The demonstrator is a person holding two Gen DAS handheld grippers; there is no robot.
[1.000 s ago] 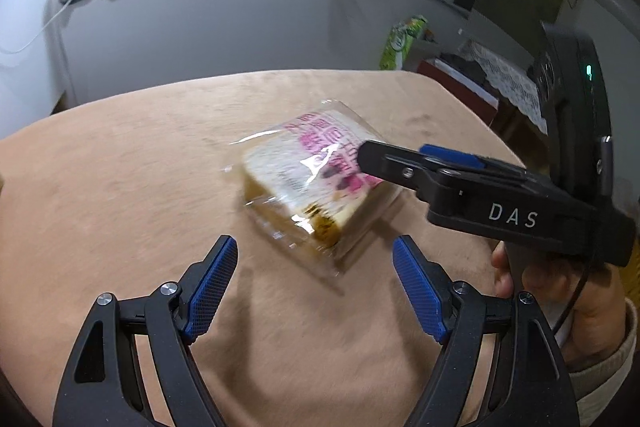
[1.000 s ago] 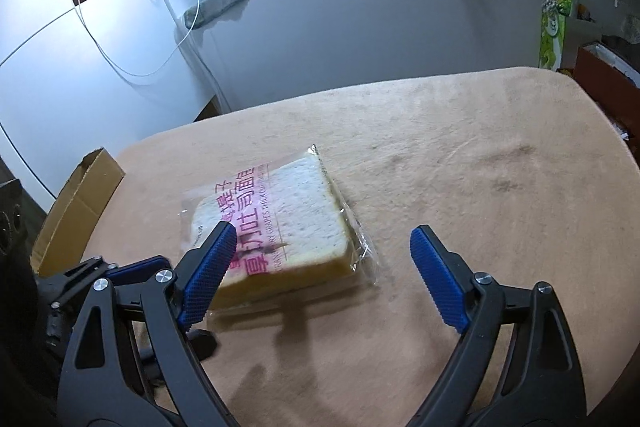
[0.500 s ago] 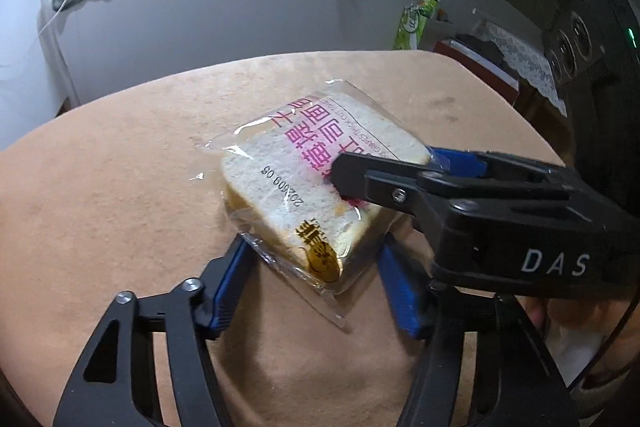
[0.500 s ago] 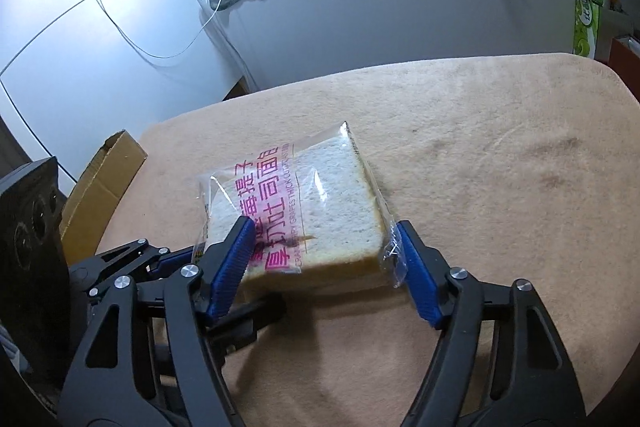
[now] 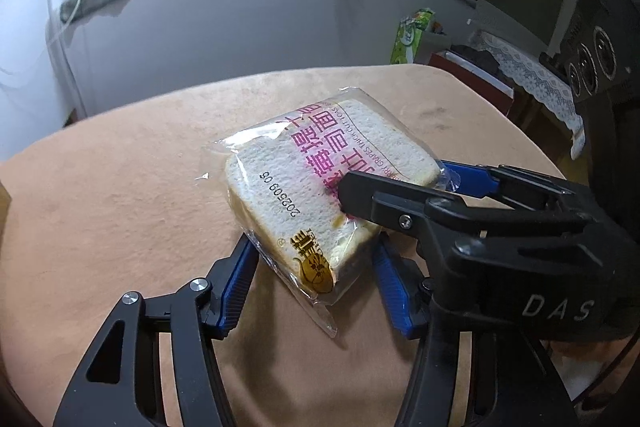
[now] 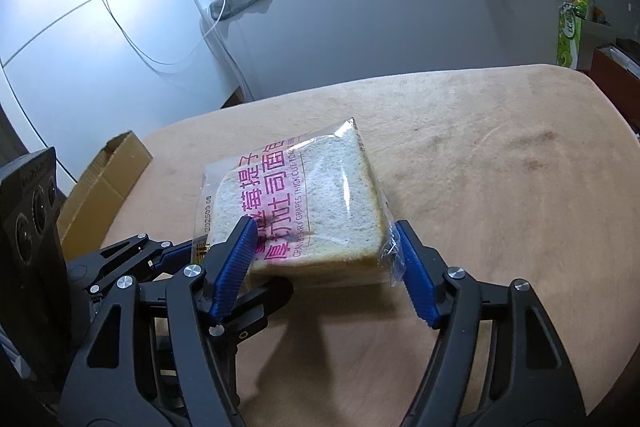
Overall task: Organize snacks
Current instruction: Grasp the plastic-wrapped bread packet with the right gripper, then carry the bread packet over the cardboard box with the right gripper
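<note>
Bread pack [image 5: 320,187], clear wrap w/ pink print, sits mid worktop [image 5: 120,207], lifted a bit at near end. Left tool [image 5: 312,279] clamps its near corner; right tool [image 6: 324,255] clamps opposite side edges. Flat face up; pack about square, long axis can't tell. Cardboard box [image 6: 104,187] off worktop's left edge in right-wrist view.
</note>
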